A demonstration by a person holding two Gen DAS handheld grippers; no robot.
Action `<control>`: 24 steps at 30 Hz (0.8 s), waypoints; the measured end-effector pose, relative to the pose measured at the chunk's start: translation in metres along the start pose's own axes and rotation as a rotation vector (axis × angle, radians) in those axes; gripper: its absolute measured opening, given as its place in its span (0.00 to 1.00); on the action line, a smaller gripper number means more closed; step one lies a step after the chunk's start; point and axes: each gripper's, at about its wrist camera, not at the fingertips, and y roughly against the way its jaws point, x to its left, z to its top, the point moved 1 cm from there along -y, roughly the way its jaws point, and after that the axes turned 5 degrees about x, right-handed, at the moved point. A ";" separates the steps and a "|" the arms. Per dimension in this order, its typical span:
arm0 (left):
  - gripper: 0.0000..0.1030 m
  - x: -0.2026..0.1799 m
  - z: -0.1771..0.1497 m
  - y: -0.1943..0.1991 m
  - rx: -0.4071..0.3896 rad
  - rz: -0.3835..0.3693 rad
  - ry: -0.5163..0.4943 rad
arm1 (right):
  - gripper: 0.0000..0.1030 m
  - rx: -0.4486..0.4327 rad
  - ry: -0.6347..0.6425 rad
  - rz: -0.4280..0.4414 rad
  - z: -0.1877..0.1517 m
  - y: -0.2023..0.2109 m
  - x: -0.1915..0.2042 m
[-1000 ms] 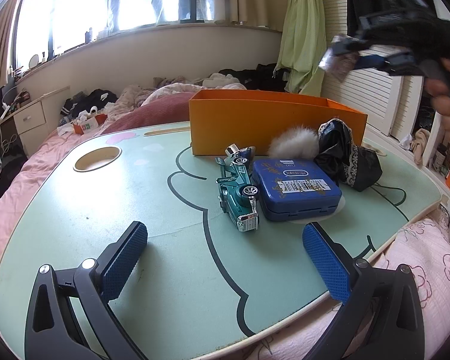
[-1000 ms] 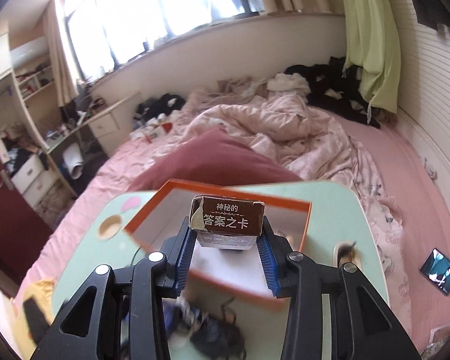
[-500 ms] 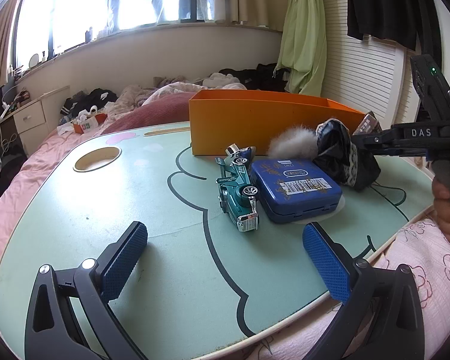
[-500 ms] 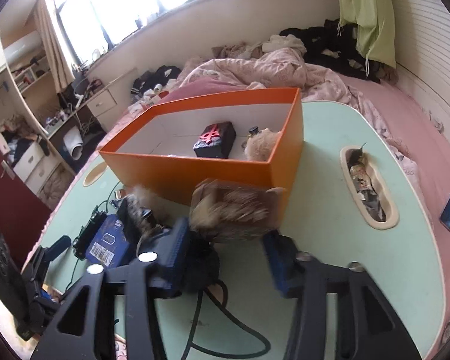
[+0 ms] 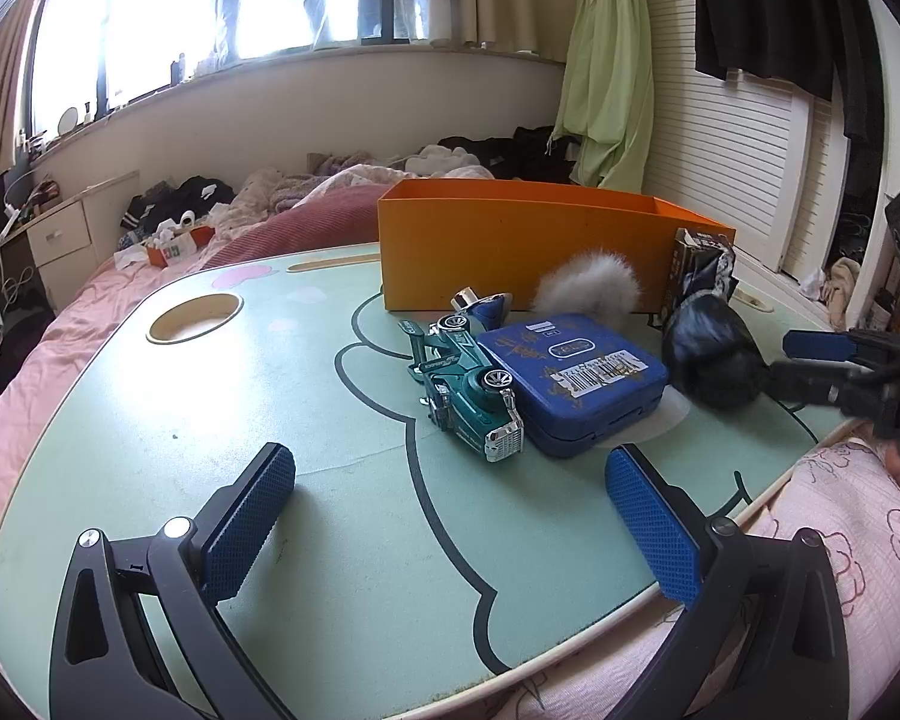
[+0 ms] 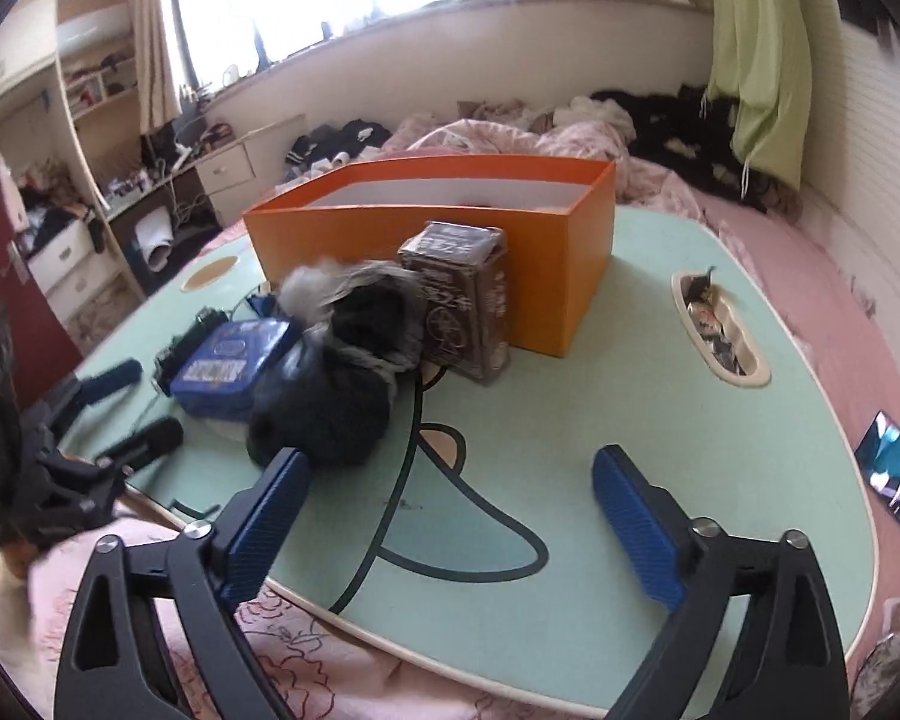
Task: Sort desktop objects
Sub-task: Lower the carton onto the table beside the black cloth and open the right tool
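The black pouch [image 6: 330,402] is hiding part of the blue tin [image 6: 228,360]; the orange box [image 5: 510,240] is concealing its contents; the right gripper [image 5: 810,360] is running off-frame.

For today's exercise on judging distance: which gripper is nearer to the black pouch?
Right. The right gripper sits just beside the black pouch, one of its fingers almost at it. The left gripper hangs back by the table edge, past the blue tin.

The left gripper [image 5: 450,516] has two black arms with holes in them, round silver screws, and bumpy blue pads on its fingers [image 5: 247,522]. The right gripper [image 6: 450,534] looks just the same: black, blue, silver.
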 end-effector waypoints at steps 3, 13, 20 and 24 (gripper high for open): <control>1.00 0.004 -0.001 -0.001 0.001 -0.002 0.001 | 1.00 0.016 0.097 -0.054 0.000 -0.009 0.020; 1.00 0.003 -0.002 -0.003 0.004 -0.003 0.008 | 1.00 0.017 0.105 -0.028 0.000 -0.010 0.017; 1.00 0.003 -0.001 -0.004 0.021 -0.009 0.011 | 1.00 0.003 0.117 -0.010 0.000 -0.007 0.017; 1.00 0.008 0.014 0.010 0.016 -0.078 0.039 | 1.00 -0.001 0.119 -0.004 -0.001 -0.006 0.018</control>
